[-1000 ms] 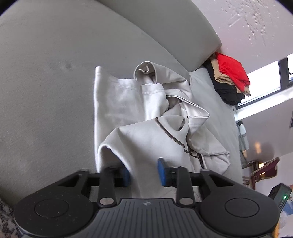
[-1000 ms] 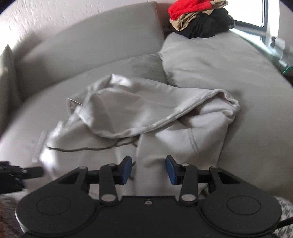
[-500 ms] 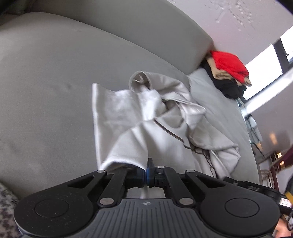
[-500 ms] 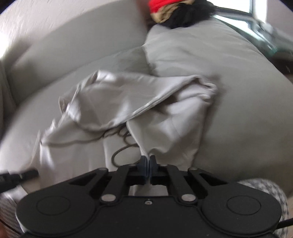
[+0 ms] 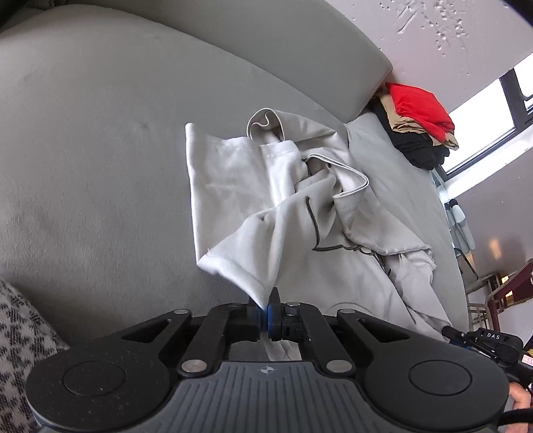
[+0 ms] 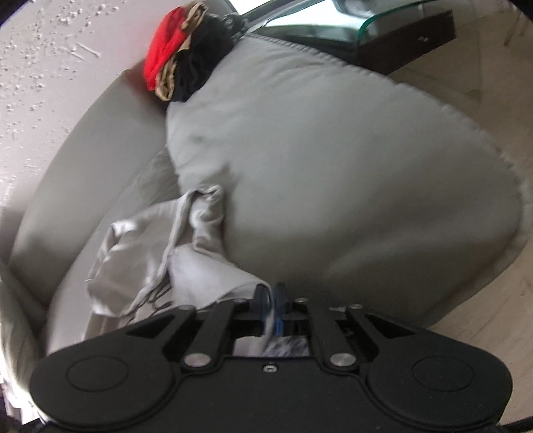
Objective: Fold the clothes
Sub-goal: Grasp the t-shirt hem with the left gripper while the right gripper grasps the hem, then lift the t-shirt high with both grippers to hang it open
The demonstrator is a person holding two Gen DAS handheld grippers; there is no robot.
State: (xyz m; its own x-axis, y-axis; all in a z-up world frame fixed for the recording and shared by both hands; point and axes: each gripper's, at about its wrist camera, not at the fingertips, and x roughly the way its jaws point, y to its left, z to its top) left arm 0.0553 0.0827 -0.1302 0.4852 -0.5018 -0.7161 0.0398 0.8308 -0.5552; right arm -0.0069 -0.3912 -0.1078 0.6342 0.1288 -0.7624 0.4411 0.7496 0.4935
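A light grey garment (image 5: 299,216) with a dark drawstring lies crumpled on the grey sofa seat (image 5: 83,150). My left gripper (image 5: 267,314) is shut on a hem corner of it, and that corner is lifted off the seat. In the right wrist view the same garment (image 6: 200,269) trails to the left, bunched against a big cushion (image 6: 333,166). My right gripper (image 6: 271,309) pinches another edge of the cloth. Its jaws are opening slightly, with fabric still between the blue pads. The picture there is blurred by motion.
A pile of red, tan and black clothes (image 5: 419,110) sits on the sofa's far end by the window, also seen as the clothes pile (image 6: 180,50). A glass table (image 6: 393,20) and wooden floor lie beyond the cushion. Patterned fabric (image 5: 16,333) is at the lower left.
Both grippers went from open to closed on the garment's edges. The right one then swung right with a roll, dragging cloth along. The left one lifted its corner slightly.
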